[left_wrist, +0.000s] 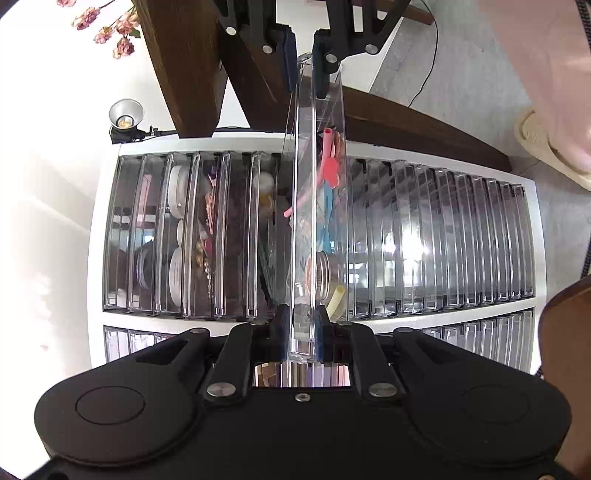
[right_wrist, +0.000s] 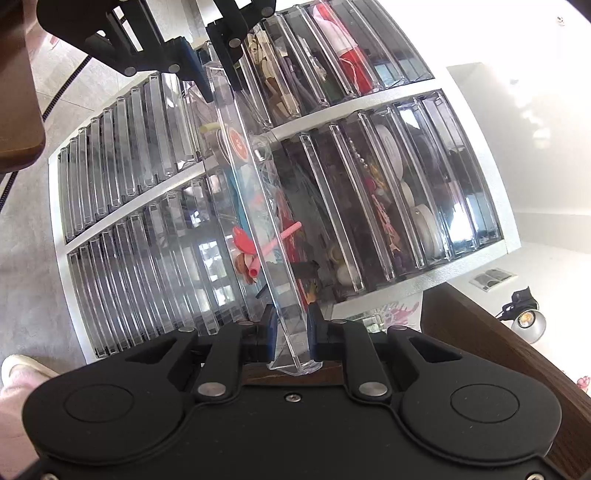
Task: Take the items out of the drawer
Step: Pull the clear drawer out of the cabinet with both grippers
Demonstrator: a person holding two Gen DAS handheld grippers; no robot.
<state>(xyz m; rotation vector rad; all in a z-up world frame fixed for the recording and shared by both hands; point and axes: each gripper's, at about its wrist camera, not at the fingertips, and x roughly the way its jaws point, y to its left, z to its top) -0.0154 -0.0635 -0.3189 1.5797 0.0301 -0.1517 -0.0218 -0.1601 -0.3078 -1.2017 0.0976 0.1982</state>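
A clear plastic drawer (left_wrist: 303, 206) (right_wrist: 258, 206) is pulled partly out of the white cabinet (left_wrist: 107, 155) (right_wrist: 436, 273). My left gripper (left_wrist: 303, 332) is shut on one end of its front panel. My right gripper (right_wrist: 291, 332) is shut on the opposite end and shows at the top of the left wrist view (left_wrist: 304, 62). The left gripper appears at the top of the right wrist view (right_wrist: 214, 74). Inside the drawer lie a pink tube (left_wrist: 326, 155) (right_wrist: 284, 236), a red flower-shaped piece (right_wrist: 244, 240), a blue item (left_wrist: 327, 206), a metal-lidded jar (left_wrist: 325, 275) and a pale yellow tube (left_wrist: 338, 297).
The cabinet holds rows of clear drawers (left_wrist: 443, 236) (right_wrist: 140, 206), several with small items. A dark wooden table (left_wrist: 192, 74) (right_wrist: 491, 332) stands beside it. A spot lamp (left_wrist: 125, 118), dried flowers (left_wrist: 110, 29), a floor cable (left_wrist: 428, 74) and a person's slippered foot (left_wrist: 543, 147) are nearby.
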